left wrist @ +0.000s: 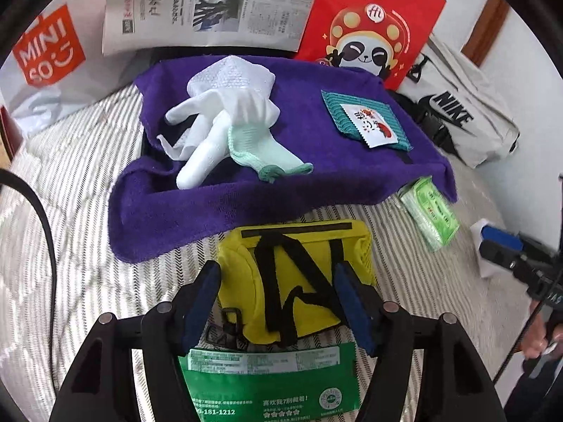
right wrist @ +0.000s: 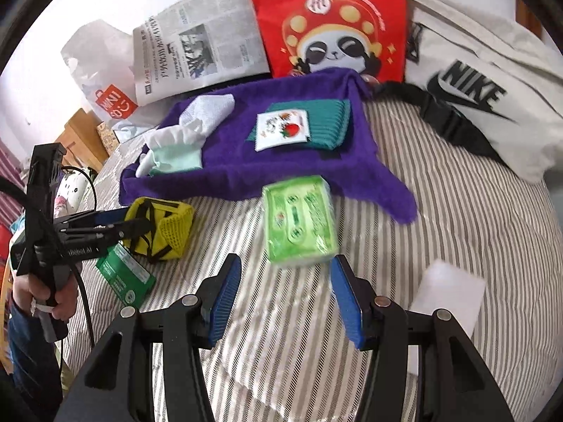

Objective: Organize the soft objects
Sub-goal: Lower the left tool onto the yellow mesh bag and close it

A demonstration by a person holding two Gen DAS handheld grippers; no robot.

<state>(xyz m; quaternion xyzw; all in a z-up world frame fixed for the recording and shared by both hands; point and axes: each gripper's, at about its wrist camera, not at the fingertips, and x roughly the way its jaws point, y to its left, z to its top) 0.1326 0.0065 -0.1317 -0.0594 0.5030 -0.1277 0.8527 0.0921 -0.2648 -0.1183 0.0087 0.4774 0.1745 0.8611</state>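
A yellow mesh pouch (left wrist: 299, 281) with black straps lies on the striped bedcover, partly over a flat green packet (left wrist: 267, 379). My left gripper (left wrist: 278, 299) is open, with the pouch between its blue pads and no clear squeeze on it. A green tissue pack (right wrist: 299, 221) lies just past the fingertips of my right gripper (right wrist: 285, 299), which is open and holds nothing. Behind them a purple towel (left wrist: 281, 183) carries white gloves (left wrist: 218, 119) and a teal cloth (left wrist: 366, 123) with a small white sachet on it.
A white Nike bag (right wrist: 475, 98) lies at the back right. A red panda bag (right wrist: 327, 17), a newspaper (right wrist: 200, 45) and a Miniso bag (left wrist: 45, 52) line the back. A white block (right wrist: 447, 292) rests right of my right gripper. A hand grips the left handle (right wrist: 42, 281).
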